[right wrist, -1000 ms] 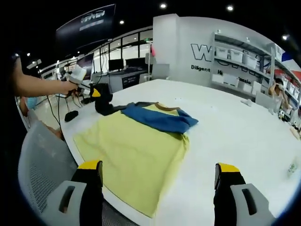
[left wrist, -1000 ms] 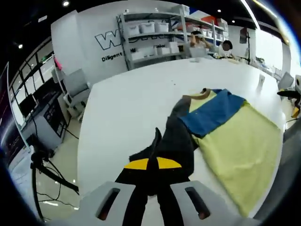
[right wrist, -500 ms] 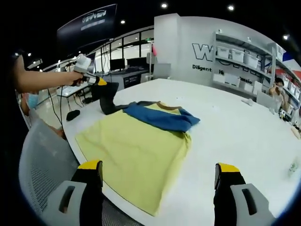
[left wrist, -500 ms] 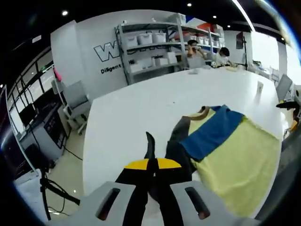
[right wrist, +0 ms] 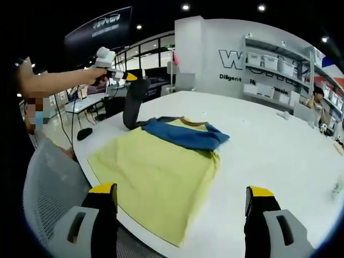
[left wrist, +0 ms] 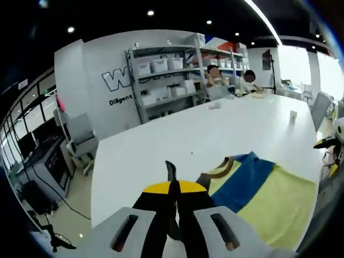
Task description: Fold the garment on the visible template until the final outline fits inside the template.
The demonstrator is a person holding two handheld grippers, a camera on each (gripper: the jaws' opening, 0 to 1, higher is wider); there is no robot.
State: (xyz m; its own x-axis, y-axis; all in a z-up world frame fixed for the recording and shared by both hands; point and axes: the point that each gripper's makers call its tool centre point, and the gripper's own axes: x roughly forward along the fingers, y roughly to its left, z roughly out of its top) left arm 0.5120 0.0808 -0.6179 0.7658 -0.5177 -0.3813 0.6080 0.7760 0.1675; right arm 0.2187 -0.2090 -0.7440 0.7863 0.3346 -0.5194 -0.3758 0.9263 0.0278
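A yellow garment (right wrist: 161, 166) lies flat on the white table (right wrist: 269, 150), with a blue sleeve (right wrist: 185, 135) folded across its upper part and a brown collar (right wrist: 188, 122). Its dark sleeve (right wrist: 133, 102) hangs stretched upward from the table. My left gripper (right wrist: 129, 77), held in a person's hand, is shut on that sleeve's end. In the left gripper view the left gripper (left wrist: 173, 187) is closed, dark cloth (left wrist: 171, 171) pokes out above the tips, and the garment (left wrist: 269, 199) lies below to the right. My right gripper (right wrist: 180, 207) stands open over the garment's near edge.
A grey mesh chair (right wrist: 48, 183) sits against the table edge near my right gripper. Shelving with white bins (left wrist: 166, 70) stands against the far wall. People sit at the table's far end (left wrist: 231, 80). A small upright object (left wrist: 292, 115) stands on the table.
My left gripper has risen, pulling the dark sleeve up off the table until it hangs taut. The right gripper and the rest of the garment have stayed put.
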